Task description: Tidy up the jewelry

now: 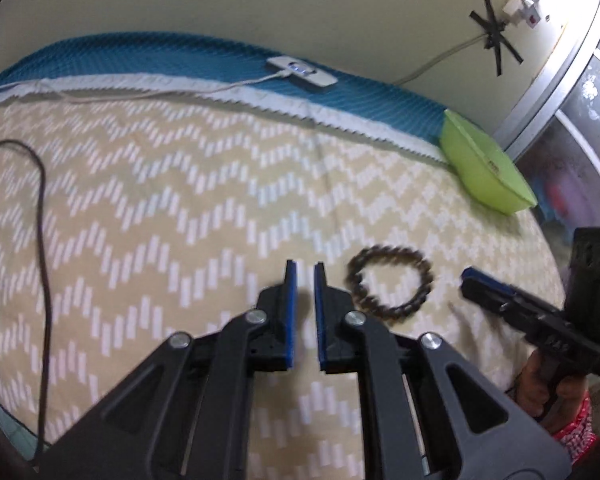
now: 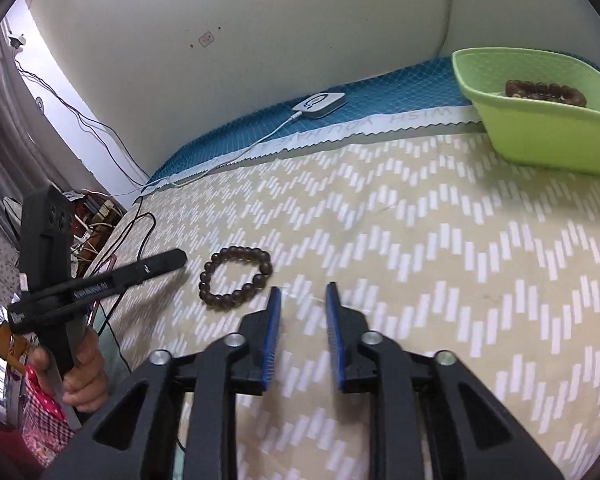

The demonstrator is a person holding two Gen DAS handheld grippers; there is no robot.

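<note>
The left gripper (image 1: pixel 305 270) and right gripper (image 2: pixel 303 291) were both released and held nothing. The bead bracelet (image 2: pixel 235 278) lay on the bedspread (image 2: pixel 440 240) at 10 o'clock from the right gripper. A second bracelet (image 2: pixel 546 92) sat inside the green tray (image 2: pixel 540 136) at 2 o'clock.

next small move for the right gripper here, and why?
Probably swing the right gripper a little left and down to straddle the loose bracelet. Its jaws are open and empty, the bracelet lies flat on the bedspread just left of its tips, and another bracelet already sits in the green tray.

Black gripper (image 1: pixel 305 268), blue pads (image 1: pixel 290 308) (silver screws (image 1: pixel 257 317)).
</note>
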